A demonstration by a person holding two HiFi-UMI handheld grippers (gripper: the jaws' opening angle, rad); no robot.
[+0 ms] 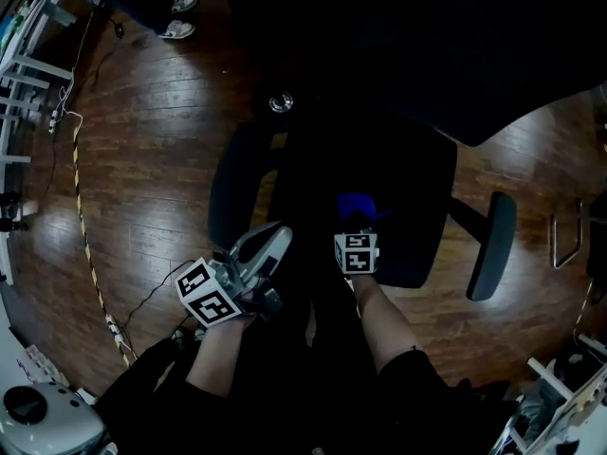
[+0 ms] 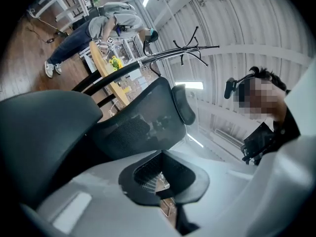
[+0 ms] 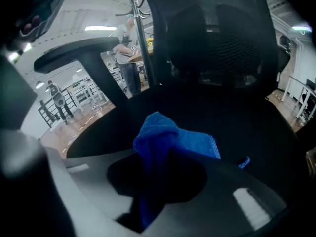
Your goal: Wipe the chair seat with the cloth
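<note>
The right gripper (image 3: 159,184) view is showing fingers (image 3: 242,199) clamping the blue cloth (image 3: 170,138) on the chair seat (image 3: 232,117), dim from the head view, while the left gripper (image 2: 163,189), left of the seat, is holding its fingers (image 2: 94,204) together, empty.

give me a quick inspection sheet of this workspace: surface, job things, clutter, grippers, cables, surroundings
surface: dark chair seat; no spill or debris can be made out in the dim light
job's things: blue cloth, bunched on the seat
clutter: nothing seen on the seat besides the cloth
grippers: right gripper shut on the cloth; left gripper shut, empty, off the seat by one armrest
cables: striped cable runs along the wood floor beside the chair
surroundings: person bent over a table behind the chair; coat stand; white shelving at the floor's edge
</note>
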